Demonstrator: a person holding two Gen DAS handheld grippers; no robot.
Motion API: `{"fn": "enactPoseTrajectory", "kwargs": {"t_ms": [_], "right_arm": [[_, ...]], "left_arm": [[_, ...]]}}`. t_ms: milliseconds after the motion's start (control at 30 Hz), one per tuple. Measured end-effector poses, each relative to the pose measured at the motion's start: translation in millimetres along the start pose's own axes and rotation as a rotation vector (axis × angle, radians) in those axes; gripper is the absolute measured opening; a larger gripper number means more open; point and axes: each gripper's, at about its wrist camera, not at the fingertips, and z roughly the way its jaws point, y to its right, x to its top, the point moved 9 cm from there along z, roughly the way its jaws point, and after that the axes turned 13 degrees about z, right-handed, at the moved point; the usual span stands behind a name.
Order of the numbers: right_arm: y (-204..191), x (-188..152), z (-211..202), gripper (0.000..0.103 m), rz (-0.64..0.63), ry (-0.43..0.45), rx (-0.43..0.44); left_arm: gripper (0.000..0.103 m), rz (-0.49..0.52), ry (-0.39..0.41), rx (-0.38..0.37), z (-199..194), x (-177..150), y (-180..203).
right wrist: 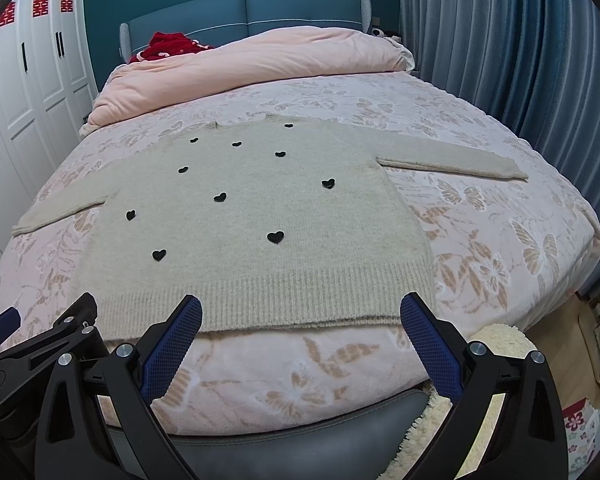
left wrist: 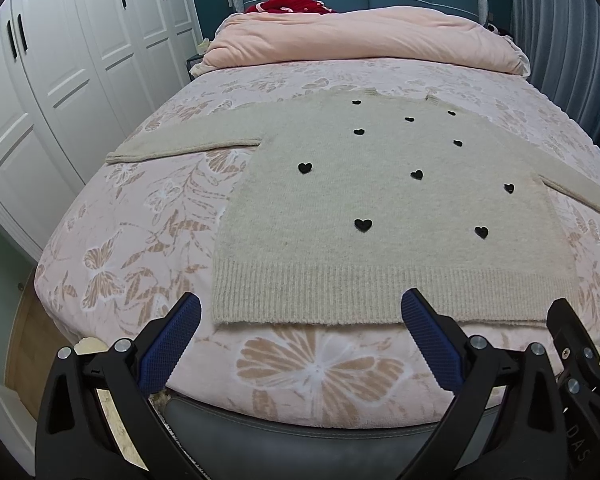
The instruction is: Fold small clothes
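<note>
Two tools spread apart, left tool (left wrist: 300, 312), right tool (right wrist: 300, 312), sweater (left wrist: 380, 208) flat on bed (left wrist: 140, 220)

Red double-happiness signs 囍 (right wrist: 39, 7) stand on the white wardrobe doors (right wrist: 40, 64), three in the right wrist view; the left wrist view shows parts of two at its top edge. The letters "DAS" (left wrist: 579, 442) run along the right gripper's black body; the rest is cut off.

You see fuzzy matt knit sweater (left wrist: 380, 208), ribbed hem; plush printed bedspread (left wrist: 148, 240); gripper pads (right wrist: 172, 352) textured blue rubber; glossy white wardrobe (left wrist: 60, 80).
</note>
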Motion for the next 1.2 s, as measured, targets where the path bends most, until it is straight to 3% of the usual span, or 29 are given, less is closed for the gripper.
{"fn": "enactPoseTrajectory", "kwargs": {"t_ms": [1200], "right_arm": [[5.2, -4.4, 1.6, 0.098, -0.001, -0.007, -0.009]], "left_arm": [[0.097, 0.004, -0.001, 0.002, 0.0, 0.0, -0.4]]}}
